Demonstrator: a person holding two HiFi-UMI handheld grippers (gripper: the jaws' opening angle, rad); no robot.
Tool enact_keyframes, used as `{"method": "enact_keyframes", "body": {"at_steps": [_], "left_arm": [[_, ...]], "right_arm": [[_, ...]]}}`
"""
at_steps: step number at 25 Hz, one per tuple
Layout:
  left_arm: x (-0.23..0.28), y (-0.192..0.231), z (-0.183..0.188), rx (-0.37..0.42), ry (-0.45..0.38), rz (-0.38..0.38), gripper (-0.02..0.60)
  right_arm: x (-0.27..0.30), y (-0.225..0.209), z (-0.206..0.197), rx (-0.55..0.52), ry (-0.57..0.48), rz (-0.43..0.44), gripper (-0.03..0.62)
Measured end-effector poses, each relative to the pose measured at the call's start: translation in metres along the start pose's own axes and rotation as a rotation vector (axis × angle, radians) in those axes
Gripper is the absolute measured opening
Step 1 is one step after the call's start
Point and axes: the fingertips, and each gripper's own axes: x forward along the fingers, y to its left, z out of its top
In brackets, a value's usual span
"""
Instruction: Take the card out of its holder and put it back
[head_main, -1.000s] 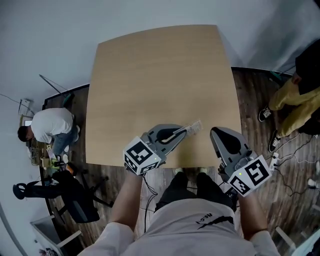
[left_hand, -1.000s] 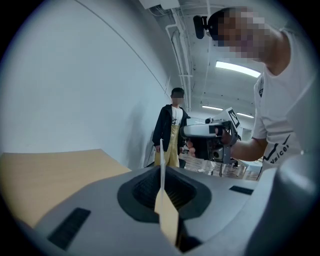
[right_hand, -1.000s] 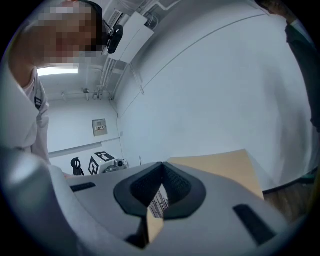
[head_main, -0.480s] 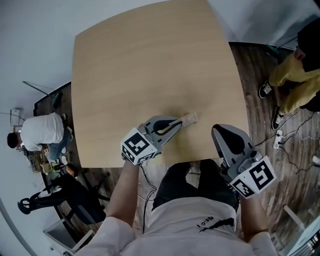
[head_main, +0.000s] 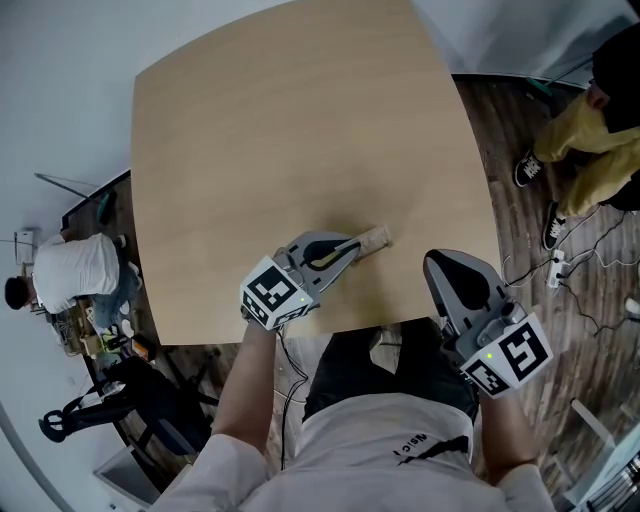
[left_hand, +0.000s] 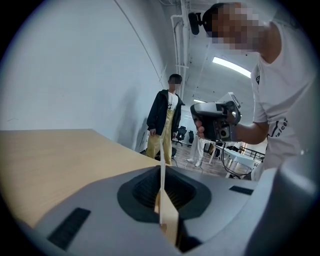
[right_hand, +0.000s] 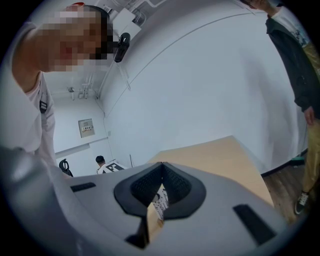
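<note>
a: fig. note: where was the thin pale card holder?
b: clamped edge-on in the closed jaws of the left gripper, its free end low over the light wooden table. the right gripper, off the table's near edge, had its jaws closed on what looked like the small white printed card.
a: risk?
b: card and holder were well apart, and a skewed approach could buckle the card against the holder's mouth.

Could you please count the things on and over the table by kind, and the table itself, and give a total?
Tongs: 2 (left tongs shut on the card holder, right tongs shut, empty)
Card holder: 1
Table: 1
Total: 4
</note>
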Motion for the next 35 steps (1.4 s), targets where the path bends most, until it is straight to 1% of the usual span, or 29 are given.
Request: {"method": "enact_keyframes", "body": {"at_steps": [5, 10, 15, 22, 27, 29, 35], "left_arm": [[-0.001, 0.002, -0.005, -0.017, -0.004, 0.000, 0.026], [0.000, 0.004, -0.006, -0.021, -0.018, 0.017, 0.026], [-0.001, 0.005, -0.006, -0.033, -0.010, 0.014, 0.026], [0.001, 0.003, -0.010, 0.003, 0.040, -0.002, 0.026], [0.007, 0.005, -0.027, 0.031, 0.087, 0.004, 0.028], [0.010, 0.005, -0.033, 0.024, 0.096, -0.004, 0.028], [0.014, 0.003, -0.035, -0.012, 0.071, -0.010, 0.029]], "right_arm": [[0.008, -0.002, -0.002, 0.000, 0.008, 0.000, 0.012], [0.010, -0.001, -0.004, 0.000, 0.012, 0.005, 0.014], [0.011, -0.003, -0.004, 0.002, 0.014, 0.002, 0.013], [0.012, -0.005, -0.005, 0.007, 0.014, -0.002, 0.013], [0.013, -0.003, -0.007, 0.006, 0.018, 0.005, 0.013], [0.013, -0.002, -0.011, 0.007, 0.021, 0.007, 0.013], [0.012, -0.004, -0.021, 0.015, 0.034, 0.016, 0.014]]}}
